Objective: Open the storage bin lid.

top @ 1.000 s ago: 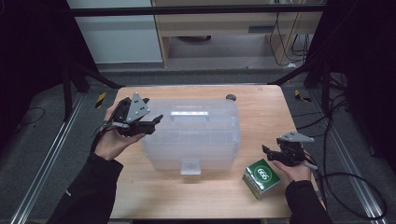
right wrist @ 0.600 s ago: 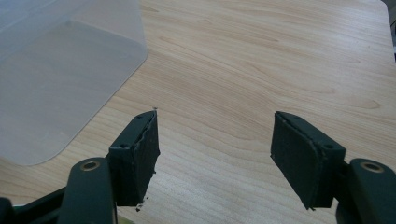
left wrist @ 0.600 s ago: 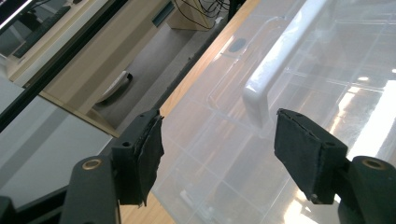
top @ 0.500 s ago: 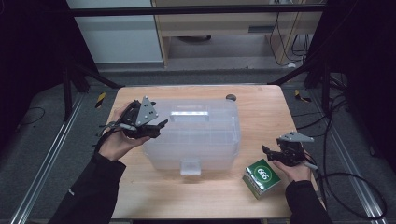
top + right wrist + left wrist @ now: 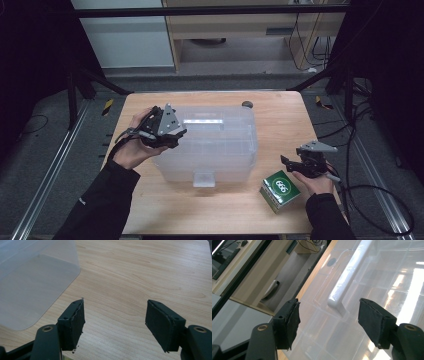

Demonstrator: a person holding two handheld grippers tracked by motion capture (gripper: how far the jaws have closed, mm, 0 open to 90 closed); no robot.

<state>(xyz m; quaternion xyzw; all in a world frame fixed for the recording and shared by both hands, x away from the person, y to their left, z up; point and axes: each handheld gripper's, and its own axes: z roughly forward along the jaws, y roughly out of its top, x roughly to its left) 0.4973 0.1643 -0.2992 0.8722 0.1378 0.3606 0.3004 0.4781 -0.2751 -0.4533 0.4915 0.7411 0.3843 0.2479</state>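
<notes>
A clear plastic storage box [image 5: 215, 150] with its lid on stands in the middle of the wooden table [image 5: 282, 125]. A white handle [image 5: 202, 121] lies along the lid's top. My left gripper [image 5: 179, 135] hovers over the lid's left edge, open. In the left gripper view its black pads [image 5: 292, 317] flank the near end of the white handle [image 5: 347, 282] from above, with nothing between them. My right gripper [image 5: 286, 162] rests low at the right, open, beside a green carton [image 5: 280, 189]. In the right gripper view my right gripper [image 5: 115, 312] faces bare wood, the box's corner [image 5: 32, 277] at the left.
A small dark round object [image 5: 246, 104] sits at the table's back edge, behind the box. A white latch [image 5: 204, 178] hangs on the box's front wall. Cables [image 5: 370, 190] trail off the right side. Bare wood lies right of the box.
My left gripper has moved right, from beside the box's left wall to over the lid. The right gripper and the green carton have stayed put.
</notes>
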